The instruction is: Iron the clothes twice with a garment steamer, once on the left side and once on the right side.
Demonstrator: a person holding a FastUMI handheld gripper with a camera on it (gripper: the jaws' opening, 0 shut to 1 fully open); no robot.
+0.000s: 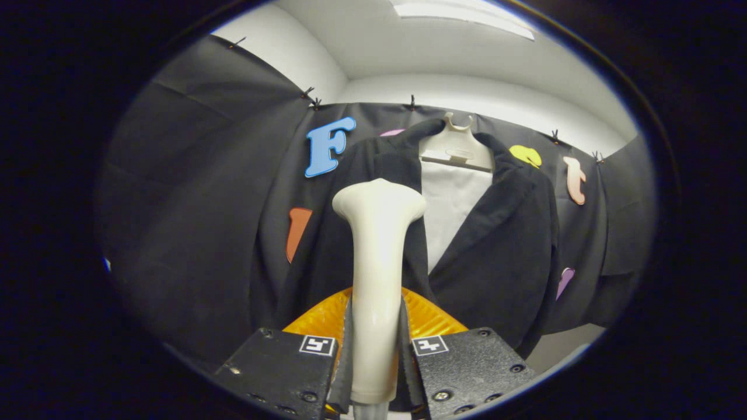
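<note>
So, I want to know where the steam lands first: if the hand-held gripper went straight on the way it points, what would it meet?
Probably the dark jacket, near its left front panel. The hand-held gripper, shut on the garment steamer, points there, though depth is unclear.

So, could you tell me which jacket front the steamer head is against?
The jacket front panel beside the gripper, which grips the steamer; the other hangs clear.

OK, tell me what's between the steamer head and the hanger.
In the gripper view, the jacket's dark lapel and a strip of white lining lie between the steamer head and the hanger. The gripper jaws clamp the steamer's handle.
</note>
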